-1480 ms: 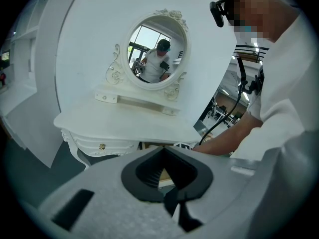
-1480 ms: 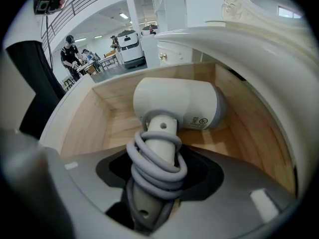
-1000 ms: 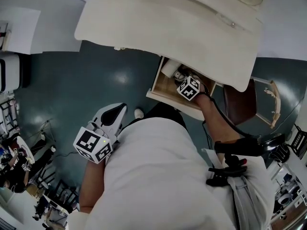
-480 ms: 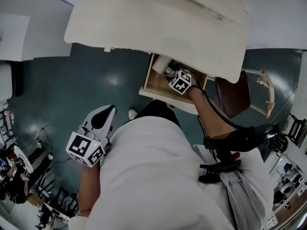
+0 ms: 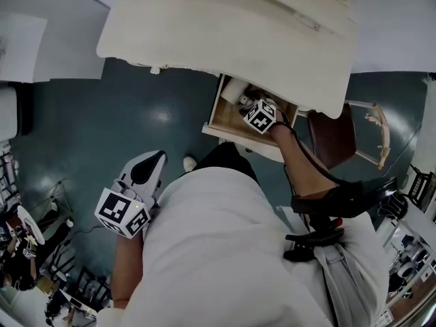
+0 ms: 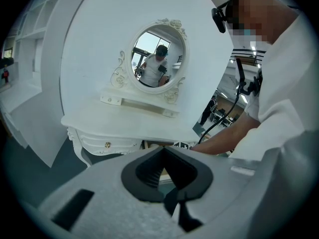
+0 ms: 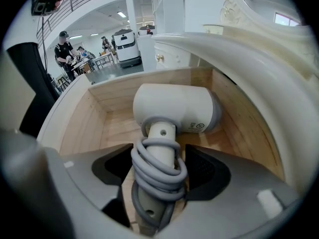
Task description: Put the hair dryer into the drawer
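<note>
Jaws of the right gripper (image 7: 158,180) have just been opening and now stand wide apart at the bottom centre of its own view. Between them is the cord-wrapped handle of the white, round-bodied plastic hair dryer (image 7: 174,108). The black pads (image 7: 207,176) flank the grey coiled cord (image 7: 158,171) without visibly pressing on it (the gap on the right side is very thin, so a light touch cannot be ruled out). The dryer lies inside the open pale wooden drawer (image 7: 82,121), its body toward the back wall in the upper middle of the frame and its handle pointing down toward the camera. In the head view that drawer juts from under the cream dressing table (image 5: 225,33) at upper centre. I judge this to be the release: the dryer looks placed, and what remains is lifting clear without snagging the cord. At the lower left of the head view, the left gripper (image 6: 167,171) has its jaws together on nothing.
</note>
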`<state>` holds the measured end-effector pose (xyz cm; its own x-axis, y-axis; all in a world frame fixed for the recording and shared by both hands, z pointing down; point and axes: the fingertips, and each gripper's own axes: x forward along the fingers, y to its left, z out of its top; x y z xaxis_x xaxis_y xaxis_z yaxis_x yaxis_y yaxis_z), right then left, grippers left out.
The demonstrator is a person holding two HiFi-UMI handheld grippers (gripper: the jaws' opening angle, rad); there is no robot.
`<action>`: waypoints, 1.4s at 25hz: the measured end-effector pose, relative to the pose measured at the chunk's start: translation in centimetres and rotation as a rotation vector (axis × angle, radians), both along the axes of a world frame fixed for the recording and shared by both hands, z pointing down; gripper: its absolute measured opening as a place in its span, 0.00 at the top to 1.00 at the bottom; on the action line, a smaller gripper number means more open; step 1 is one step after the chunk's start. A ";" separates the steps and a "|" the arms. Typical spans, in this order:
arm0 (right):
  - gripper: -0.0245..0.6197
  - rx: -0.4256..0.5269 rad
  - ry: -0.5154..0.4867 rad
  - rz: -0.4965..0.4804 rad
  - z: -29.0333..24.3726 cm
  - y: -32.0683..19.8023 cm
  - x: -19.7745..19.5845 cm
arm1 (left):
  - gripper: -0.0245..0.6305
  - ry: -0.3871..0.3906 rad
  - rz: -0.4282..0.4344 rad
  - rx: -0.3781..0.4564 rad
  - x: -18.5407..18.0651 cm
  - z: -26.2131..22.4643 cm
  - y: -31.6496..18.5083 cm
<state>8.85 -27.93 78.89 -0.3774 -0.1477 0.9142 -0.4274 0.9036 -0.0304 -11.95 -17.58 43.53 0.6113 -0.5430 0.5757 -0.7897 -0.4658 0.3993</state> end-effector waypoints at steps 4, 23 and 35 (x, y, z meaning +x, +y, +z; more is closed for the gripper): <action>0.45 0.020 0.008 0.015 -1.0 -0.1 -0.1 | 0.97 0.007 0.001 0.013 -0.9 -0.3 0.6; 0.96 0.161 0.082 0.234 -7.0 1.8 2.2 | 0.97 0.079 0.078 0.084 -3.9 0.1 3.7; 0.96 0.089 0.004 0.283 -11.0 9.0 -2.7 | 0.97 0.108 0.111 0.122 -7.0 0.5 7.4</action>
<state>6.17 -18.91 67.90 -0.3061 -0.3266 0.8942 -0.6630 0.7472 0.0459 -18.97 -10.13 44.00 0.7264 -0.5303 0.4371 -0.6860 -0.5981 0.4144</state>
